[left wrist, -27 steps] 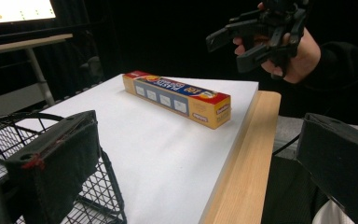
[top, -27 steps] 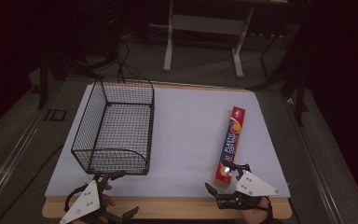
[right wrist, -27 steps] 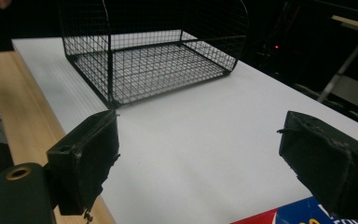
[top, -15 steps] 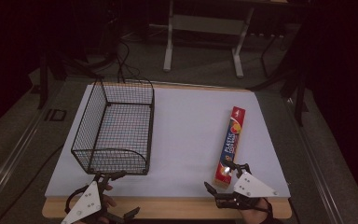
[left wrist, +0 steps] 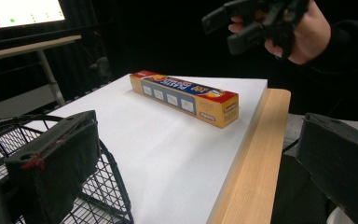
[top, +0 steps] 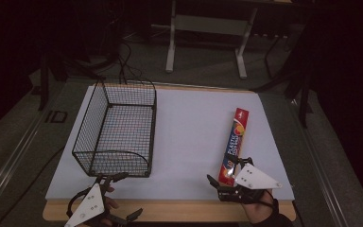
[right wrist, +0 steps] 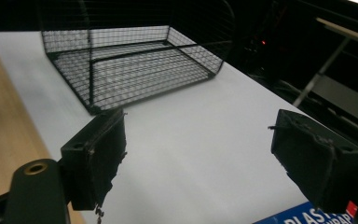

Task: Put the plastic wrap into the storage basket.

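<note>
Black wire basket (top: 118,130) sits left on the white table (top: 189,137) from above, box (top: 233,145) lying right, right gripper (top: 227,176) at its near end, left gripper (top: 108,182) before the basket. Left gripper view: jaws wide apart, nothing held, box flat ahead. Right gripper view: jaws spread wide, empty, box corner (right wrist: 307,215) just below.

I see the plastic wrap box (top: 233,145), long, red and blue, closed, lying flat lengthwise well right of the wire basket (top: 118,130), which stands upright and empty.
</note>
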### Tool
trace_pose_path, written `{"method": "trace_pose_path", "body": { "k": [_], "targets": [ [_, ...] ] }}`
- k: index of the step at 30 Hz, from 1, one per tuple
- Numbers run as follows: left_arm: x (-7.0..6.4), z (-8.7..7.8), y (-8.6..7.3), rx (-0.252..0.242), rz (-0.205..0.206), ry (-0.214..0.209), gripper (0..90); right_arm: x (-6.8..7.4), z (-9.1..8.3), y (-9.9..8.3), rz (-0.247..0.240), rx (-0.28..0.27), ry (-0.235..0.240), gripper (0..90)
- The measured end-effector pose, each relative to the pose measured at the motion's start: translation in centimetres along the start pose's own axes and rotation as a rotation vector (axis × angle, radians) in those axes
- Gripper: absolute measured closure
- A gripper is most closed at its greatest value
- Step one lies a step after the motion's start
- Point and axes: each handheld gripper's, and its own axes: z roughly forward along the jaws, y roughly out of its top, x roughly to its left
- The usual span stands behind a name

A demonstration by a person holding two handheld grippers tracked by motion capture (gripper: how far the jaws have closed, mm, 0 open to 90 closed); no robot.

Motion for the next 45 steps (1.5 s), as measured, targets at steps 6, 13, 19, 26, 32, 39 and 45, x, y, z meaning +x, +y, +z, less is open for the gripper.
{"method": "trace_pose_path", "body": {
  "k": [6, 13, 19, 26, 32, 39, 45],
  "targets": [
    [0.0, 0.0, 0.0, 0.001, -0.002, -0.002, 0.2, -1.7, 0.6, 0.9, 0.051, 0.027, -0.090, 12.5],
    [0.1, 0.1, 0.0, 0.000, -0.005, -0.014, 0.2, -3.6, 1.8, 1.8, 0.088, 0.073, -0.129, 11.5],
    [0.0, 0.2, 0.0, 0.004, -0.005, -0.024, 0.2, -5.4, 2.7, 2.2, 0.135, 0.109, -0.197, 11.3],
    [0.1, 0.3, 0.0, 0.005, -0.007, -0.031, 0.2, -7.4, 3.5, 2.7, 0.229, 0.163, -0.297, 11.3],
    [0.1, 0.3, 0.0, 0.005, -0.007, -0.035, 0.2, -8.7, 4.5, 2.6, 0.304, 0.228, -0.392, 9.3],
    [0.0, 0.3, 0.0, 0.000, -0.014, -0.039, 0.2, -9.7, 5.9, 2.5, 0.391, 0.313, -0.421, 8.8],
    [0.0, 0.3, 0.0, -0.001, -0.014, -0.043, 0.2, -10.5, 6.9, 1.9, 0.439, 0.378, -0.439, 9.6]
  ]
}}
